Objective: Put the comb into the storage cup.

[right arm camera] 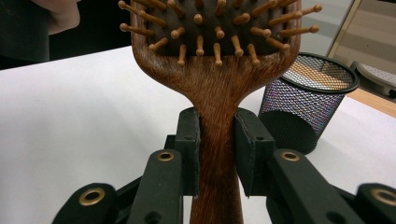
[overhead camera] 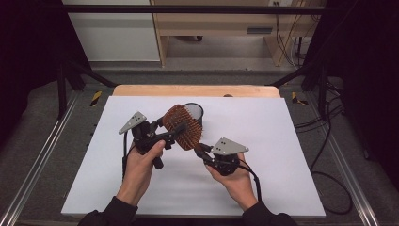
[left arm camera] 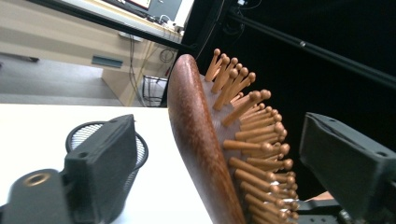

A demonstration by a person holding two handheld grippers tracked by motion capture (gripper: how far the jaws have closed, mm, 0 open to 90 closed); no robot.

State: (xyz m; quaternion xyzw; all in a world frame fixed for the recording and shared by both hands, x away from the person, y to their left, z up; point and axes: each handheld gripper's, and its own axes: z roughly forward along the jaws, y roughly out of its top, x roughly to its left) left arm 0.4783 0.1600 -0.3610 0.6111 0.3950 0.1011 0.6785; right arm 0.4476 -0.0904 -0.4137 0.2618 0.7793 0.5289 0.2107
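Wooden hairbrush point(overhead camera: 182, 126) held up off the white table point(overhead camera: 263, 141), just left of centre in the high view, head tilted and bristle pins facing the lower right of the frame. Right gripper point(overhead camera: 203, 153) clamped on the brush handle: in the right gripper view both black jaws pressed flat against the narrow neck point(right arm camera: 217, 135), one on each side, head rising to the top of the frame. Left gripper point(overhead camera: 176, 133) brought up around the brush head, jaws spread wide; in the left gripper view, the brown back edge of the head point(left arm camera: 196, 140) standing between the two pads with clear gaps either side, pins pointing toward the right-hand pad, nothing pinched yet. Black mesh cup point(overhead camera: 195, 113) upright on the table right behind the brush, near the upper centre of the high view; seen also at the right of the right gripper view point(right arm camera: 308, 102) and at lower left of the left gripper view point(left arm camera: 140, 149), looking empty as far as visible. Judged from this: pick-up done, brush airborne and secure in one set of tongs, a handover or two-handed steadying just beginning. Left to do, most likely: close on the head or reposition, swing the handle over the cup rim, lower it in, release.
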